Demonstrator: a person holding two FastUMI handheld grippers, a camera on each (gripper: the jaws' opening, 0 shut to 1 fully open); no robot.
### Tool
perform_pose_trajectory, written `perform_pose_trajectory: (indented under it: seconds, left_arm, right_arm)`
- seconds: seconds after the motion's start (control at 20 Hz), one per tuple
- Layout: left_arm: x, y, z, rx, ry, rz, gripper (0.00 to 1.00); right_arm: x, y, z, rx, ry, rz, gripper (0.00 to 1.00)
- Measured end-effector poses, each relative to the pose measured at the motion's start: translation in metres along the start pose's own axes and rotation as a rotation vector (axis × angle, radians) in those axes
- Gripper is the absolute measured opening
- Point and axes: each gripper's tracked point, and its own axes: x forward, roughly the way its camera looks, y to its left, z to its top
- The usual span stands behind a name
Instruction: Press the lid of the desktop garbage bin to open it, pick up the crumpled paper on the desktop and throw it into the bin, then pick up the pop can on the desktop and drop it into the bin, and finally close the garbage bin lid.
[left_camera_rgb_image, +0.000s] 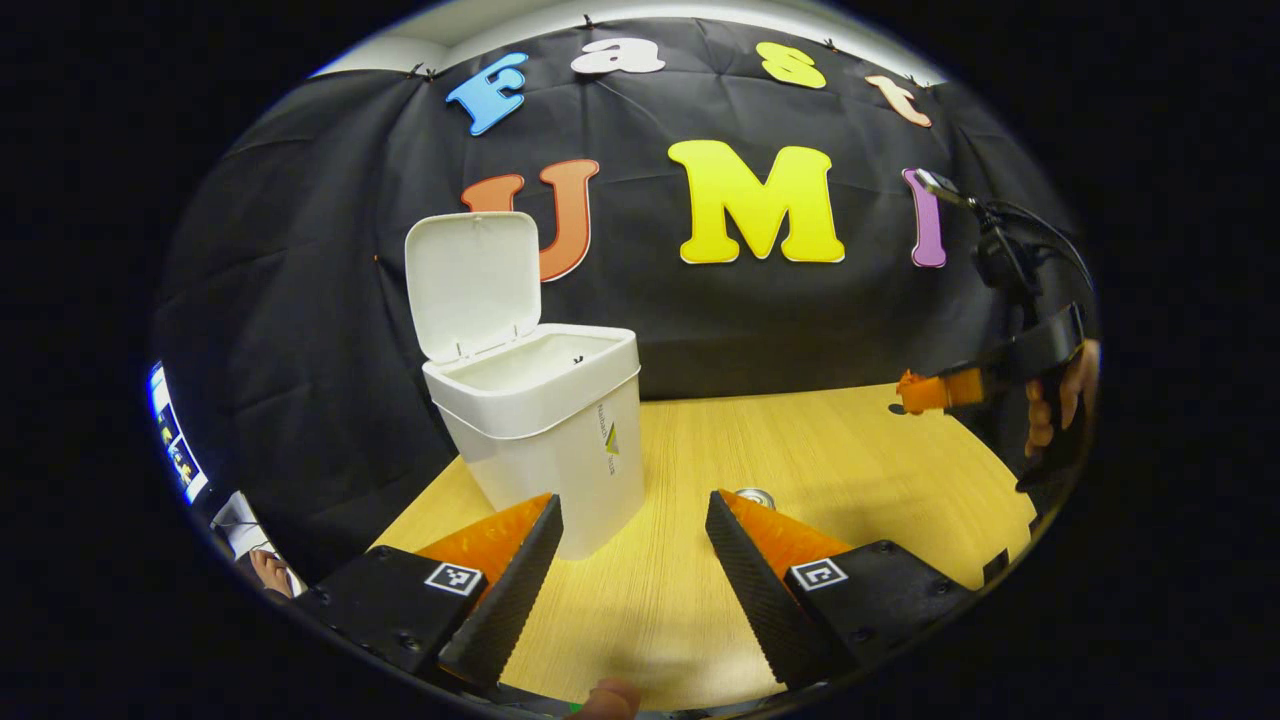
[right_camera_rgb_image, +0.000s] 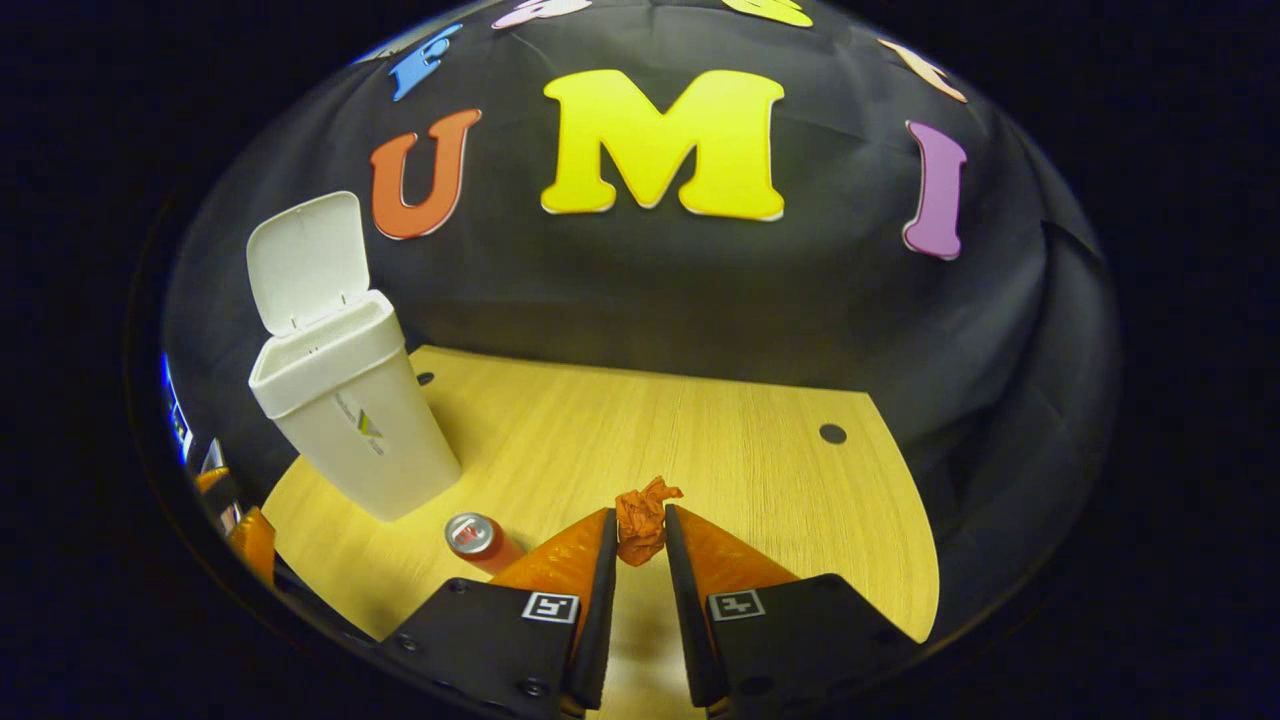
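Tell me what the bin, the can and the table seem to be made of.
Bin: probably plastic, white and smooth, with thin moulded walls and a hinged lid.
Can: likely metal, given its shiny silver top with a pull tab; red side.
Table: pale wood or wood-look laminate, matte, with straight grain lines; which one is unclear.

Each gripper has two wedge-shaped fingers with finely ribbed inner faces, set on black blocks. In the left gripper view, the left gripper (left_camera_rgb_image: 634, 560) carries a small square black-and-white marker on each block, with round screw heads nearby. The right gripper (right_camera_rgb_image: 640, 560) in the right gripper view bears the same markers and dark screws. Seen from the left gripper view, its black body has a thin black cable (left_camera_rgb_image: 1040, 225) looping above it.
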Motion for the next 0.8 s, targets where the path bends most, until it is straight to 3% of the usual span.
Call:
perform_pose_trajectory:
  seconds: [0.2,0.35,0.4,0.8]
  left_arm:
    - [0.001,0.013,-0.008,-0.024,-0.008,-0.011,0.96]
    - [0.004,0.033,-0.018,-0.045,-0.001,0.0,0.96]
    - [0.004,0.04,-0.021,-0.056,0.004,0.005,0.96]
    - [-0.003,0.112,-0.038,-0.094,0.019,0.097,0.96]
  right_arm:
    - [-0.004,0.047,0.067,-0.059,-0.113,0.047,0.32]
    - [-0.002,0.09,0.094,-0.095,-0.163,0.089,0.34]
    - [0.001,0.107,0.1,-0.105,-0.17,0.108,0.3]
    - [0.039,0.27,0.106,-0.186,-0.16,0.303,0.32]
